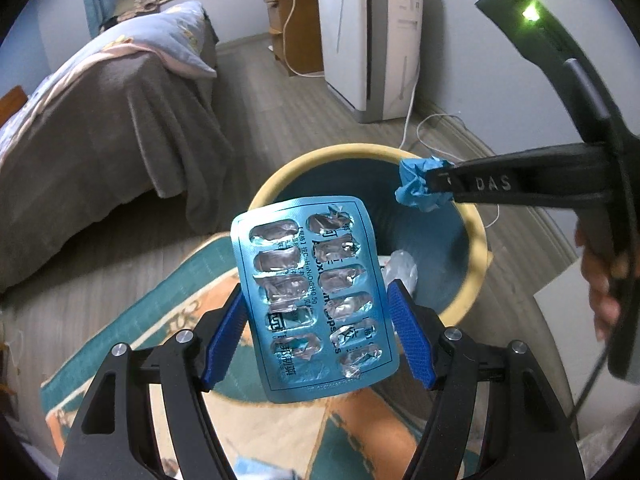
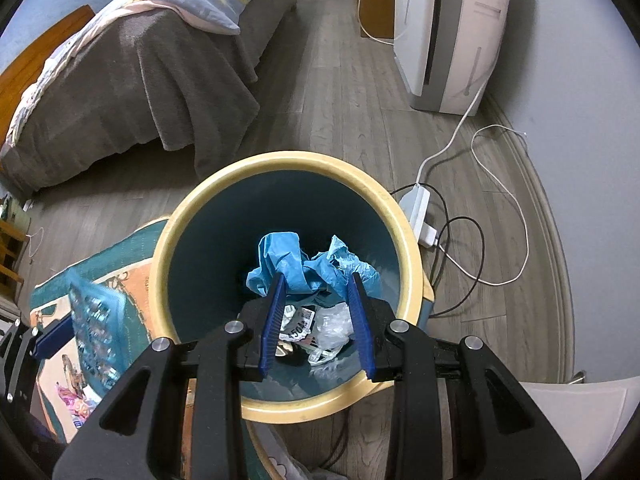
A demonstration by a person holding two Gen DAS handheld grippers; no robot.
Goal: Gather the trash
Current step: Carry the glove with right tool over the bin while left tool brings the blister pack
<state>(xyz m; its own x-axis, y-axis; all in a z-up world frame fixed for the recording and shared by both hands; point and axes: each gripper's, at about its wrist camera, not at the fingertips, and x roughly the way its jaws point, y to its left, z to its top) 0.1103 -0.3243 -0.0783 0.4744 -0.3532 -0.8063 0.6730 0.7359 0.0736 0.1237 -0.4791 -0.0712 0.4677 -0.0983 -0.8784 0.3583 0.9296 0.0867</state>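
Both tongs carry trash at the bin: the left gripper (image 1: 316, 312) stands wide, its blue pads closed on the two long edges of an emptied blister pack (image 1: 314, 292), which sits upright between them near the bin's (image 1: 478, 264) near rim, over the edge of the patterned rug (image 1: 188, 280). The right gripper (image 2: 318, 280) is closed much narrower on a crumpled blue paper wad (image 2: 298, 266) and hangs over the bin's mouth, above the plastic and printed scraps (image 2: 320, 326) already lying at the bottom. To my eye the right hand is placed to let go: the wad is inside the yellow rim on every side, so opening the jaws should send it straight in. The blister pack needs more care. It is stiff, light and held only by its edges, and part of it seems short of the opening, so I would carry it further over the middle before releasing, tipping it downward so it slides in rather than catching the rim and flipping onto the rug.
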